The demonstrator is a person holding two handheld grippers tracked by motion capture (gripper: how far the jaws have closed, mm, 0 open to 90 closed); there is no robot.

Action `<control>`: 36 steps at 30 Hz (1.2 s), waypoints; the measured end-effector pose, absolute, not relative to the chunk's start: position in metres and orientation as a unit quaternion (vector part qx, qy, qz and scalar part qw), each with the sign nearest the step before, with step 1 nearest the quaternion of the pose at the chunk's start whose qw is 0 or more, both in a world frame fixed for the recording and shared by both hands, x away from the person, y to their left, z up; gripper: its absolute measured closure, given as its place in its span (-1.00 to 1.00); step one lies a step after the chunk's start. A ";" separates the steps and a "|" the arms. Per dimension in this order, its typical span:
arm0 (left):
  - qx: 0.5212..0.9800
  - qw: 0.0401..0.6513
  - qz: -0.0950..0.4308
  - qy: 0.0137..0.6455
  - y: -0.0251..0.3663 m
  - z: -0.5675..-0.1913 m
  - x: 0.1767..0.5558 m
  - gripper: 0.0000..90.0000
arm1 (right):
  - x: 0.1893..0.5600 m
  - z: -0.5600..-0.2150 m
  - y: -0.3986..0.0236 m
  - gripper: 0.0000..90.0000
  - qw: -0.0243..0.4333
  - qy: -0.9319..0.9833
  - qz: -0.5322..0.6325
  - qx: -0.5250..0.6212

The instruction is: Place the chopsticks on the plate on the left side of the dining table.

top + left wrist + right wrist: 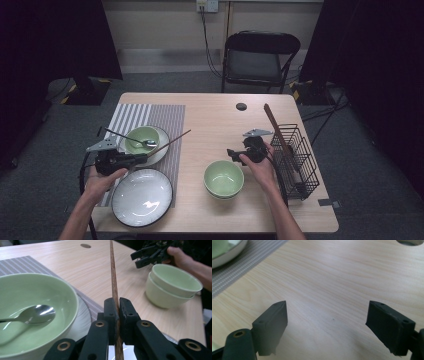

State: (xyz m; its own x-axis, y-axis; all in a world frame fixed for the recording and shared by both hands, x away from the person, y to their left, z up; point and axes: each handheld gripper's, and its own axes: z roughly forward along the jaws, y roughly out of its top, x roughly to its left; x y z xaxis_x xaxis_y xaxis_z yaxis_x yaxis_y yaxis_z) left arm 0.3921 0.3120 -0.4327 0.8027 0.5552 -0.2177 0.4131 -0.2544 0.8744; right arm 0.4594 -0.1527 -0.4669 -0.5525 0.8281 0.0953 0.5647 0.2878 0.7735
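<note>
A green bowl sat on a white plate at the left of the table, on a striped mat; a spoon lay in it, its scoop in the hollow and its handle running out over the far-left rim; in the left gripper view the spoon's scoop rested on the inner wall of that bowl. Nearer the person an empty white plate lay partly on the mat; near the table's middle stood two stacked green bowls, the upper one empty (the left gripper view showed the stack clearly as two). At the right edge a black wire rack held a brown stick, leaning up and away out of its top.

The left gripper was clamped on a single chopstick; its jaws pressed the wood near its lower end, and the chopstick ran straight on along the jaws; from above, its long axis slanted away and to the right, over the plate's edge and the mat, free end raised toward the table's centre.

The right gripper hovered just beyond the stacked bowls, jaws wide apart and holding nothing; its own view showed bare wood between them.
</note>
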 end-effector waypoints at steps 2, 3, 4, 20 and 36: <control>0.791 0.522 0.068 0.310 0.314 -0.436 0.392 0.89 | 0.462 -0.473 -0.152 -0.61 0.172 0.790 0.379 0.451; 0.794 0.516 0.071 0.313 0.314 -0.438 0.391 0.89 | 0.462 -0.476 -0.151 -0.60 0.171 0.792 0.373 0.452; 0.794 0.514 0.071 0.315 0.315 -0.440 0.391 0.89 | 0.463 -0.479 -0.151 -0.60 0.168 0.792 0.372 0.454; 0.808 0.481 0.072 0.332 0.327 -0.461 0.397 0.89 | 0.462 -0.496 -0.146 -0.60 0.185 0.809 0.333 0.448; 0.815 0.455 0.076 0.350 0.331 -0.475 0.406 0.89 | 0.458 -0.501 -0.147 -0.63 0.197 0.803 0.350 0.441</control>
State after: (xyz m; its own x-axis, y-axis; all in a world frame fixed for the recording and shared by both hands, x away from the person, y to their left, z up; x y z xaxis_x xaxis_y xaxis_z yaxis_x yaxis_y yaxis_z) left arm 0.4060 0.3307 -0.4748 0.7430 0.6402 -0.1952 0.5024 -0.3408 0.7946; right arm 0.4583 -0.1475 -0.5009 -0.5343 0.8453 -0.0080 0.5698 0.3670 0.7353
